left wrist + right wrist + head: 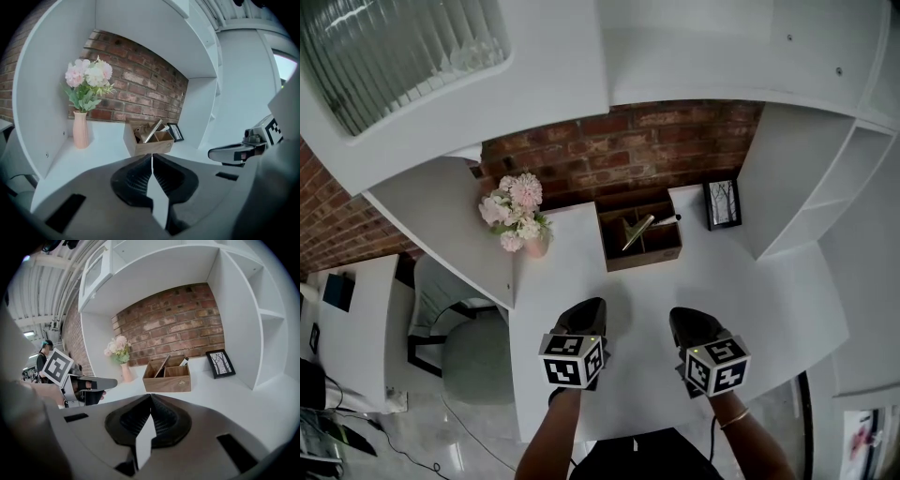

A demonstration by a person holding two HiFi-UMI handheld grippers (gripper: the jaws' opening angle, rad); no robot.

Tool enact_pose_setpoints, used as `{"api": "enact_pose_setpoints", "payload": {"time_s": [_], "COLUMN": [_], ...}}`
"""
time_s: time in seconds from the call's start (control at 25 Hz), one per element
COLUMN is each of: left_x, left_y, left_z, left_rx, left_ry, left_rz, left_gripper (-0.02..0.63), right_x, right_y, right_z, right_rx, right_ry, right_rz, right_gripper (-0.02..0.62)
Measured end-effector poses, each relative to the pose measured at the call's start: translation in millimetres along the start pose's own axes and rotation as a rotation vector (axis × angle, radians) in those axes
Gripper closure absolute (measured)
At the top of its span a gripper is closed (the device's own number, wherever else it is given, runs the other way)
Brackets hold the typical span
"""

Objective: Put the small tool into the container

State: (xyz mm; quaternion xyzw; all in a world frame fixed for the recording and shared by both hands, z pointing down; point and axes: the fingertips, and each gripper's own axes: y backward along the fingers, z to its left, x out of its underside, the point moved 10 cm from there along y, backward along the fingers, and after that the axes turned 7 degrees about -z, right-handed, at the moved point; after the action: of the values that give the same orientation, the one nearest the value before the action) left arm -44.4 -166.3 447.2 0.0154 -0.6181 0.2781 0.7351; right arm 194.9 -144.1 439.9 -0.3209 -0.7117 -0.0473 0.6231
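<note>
Nearest to me, I hold two grippers side by side over the front part of a white desk (572, 272), each with a marker cube at its back. My left gripper (152, 155) has its jaws pressed together with nothing between them. My right gripper (150, 396) is closed the same way and is also empty.

Farther back, near the middle of the desk, sits an open wooden container (643, 255) with inner dividers. The small tool (637, 232), a slim metallic bar, is inside it. It leans at a slant, with its upper end above the rim.

To the left of the container stands a pink vase of pale flowers (520, 217). To the right, a small black-framed picture (723, 203) of bare trees is propped up. Behind everything runs a red brick wall (628, 150), with white shelving around it.
</note>
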Motion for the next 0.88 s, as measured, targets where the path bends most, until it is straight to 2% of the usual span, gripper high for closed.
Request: {"api": "enact_pose_setpoints", "payload": {"time_s": [0.24, 0.88], "left_x": [0, -7], "left_y": [26, 71], "left_z": [-12, -12], "left_rx": [-0.008, -0.021], "left_ry": [-0.017, 0.015], "left_rz": [-0.023, -0.1], "left_gripper": [0.597, 0.597], "right_x": [-8, -16], "right_y": [13, 32], "right_z": [4, 16], "right_rx": [-0.022, -0.034], "right_ry": [0.004, 0.043], "right_rz": [-0.046, -0.109], "right_gripper": [0.591, 0.591]}}
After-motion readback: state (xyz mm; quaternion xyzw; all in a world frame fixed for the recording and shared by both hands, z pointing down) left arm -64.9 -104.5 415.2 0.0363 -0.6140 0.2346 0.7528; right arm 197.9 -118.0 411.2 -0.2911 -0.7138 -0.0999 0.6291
